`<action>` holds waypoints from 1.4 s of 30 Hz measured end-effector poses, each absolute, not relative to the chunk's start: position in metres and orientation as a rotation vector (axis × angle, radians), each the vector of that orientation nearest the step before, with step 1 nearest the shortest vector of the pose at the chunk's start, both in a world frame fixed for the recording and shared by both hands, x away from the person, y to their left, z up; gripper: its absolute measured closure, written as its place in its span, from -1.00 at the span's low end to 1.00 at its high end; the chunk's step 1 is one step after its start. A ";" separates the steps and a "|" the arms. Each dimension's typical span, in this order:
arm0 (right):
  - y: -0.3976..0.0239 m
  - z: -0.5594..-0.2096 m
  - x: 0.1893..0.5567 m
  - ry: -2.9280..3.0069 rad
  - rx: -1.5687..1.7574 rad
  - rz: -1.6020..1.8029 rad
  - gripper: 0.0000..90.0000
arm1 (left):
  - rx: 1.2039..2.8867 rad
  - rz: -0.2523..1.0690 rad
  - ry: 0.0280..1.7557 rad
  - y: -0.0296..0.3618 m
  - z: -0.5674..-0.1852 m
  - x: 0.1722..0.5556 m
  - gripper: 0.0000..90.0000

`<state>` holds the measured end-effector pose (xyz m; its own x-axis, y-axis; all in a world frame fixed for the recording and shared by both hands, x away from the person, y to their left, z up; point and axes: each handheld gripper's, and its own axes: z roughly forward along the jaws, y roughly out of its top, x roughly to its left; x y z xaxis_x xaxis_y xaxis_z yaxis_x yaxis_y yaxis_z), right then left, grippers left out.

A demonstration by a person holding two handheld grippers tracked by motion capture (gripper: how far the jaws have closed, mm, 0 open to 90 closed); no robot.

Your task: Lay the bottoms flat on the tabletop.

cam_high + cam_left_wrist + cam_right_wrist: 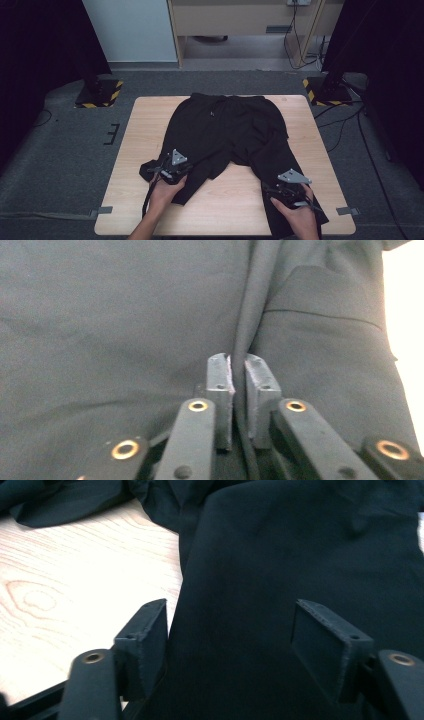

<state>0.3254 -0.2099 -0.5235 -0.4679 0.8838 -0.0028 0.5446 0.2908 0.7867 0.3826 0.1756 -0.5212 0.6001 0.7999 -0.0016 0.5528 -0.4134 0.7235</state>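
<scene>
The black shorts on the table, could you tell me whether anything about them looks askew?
Yes: the black shorts lie unevenly. The leg by the left gripper is bunched and folded over, while the other leg runs straight past the table edge.

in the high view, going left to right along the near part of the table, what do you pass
Bare wooden table → left hand-held gripper, shut on a fold of the black shorts' left leg → bare wood between the legs → right hand-held gripper, open over the right leg → grey tape mark.
</scene>
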 end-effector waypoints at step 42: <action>-0.219 -0.532 0.396 2.131 1.386 0.960 0.42 | 2.055 0.530 1.117 0.184 -0.534 0.381 -0.04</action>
<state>0.3955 -0.2186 -0.5323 -0.4138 0.9101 0.0211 0.6190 0.2642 0.7396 0.3814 0.1839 -0.5337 0.5384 0.8426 0.0134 0.5437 -0.3595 0.7584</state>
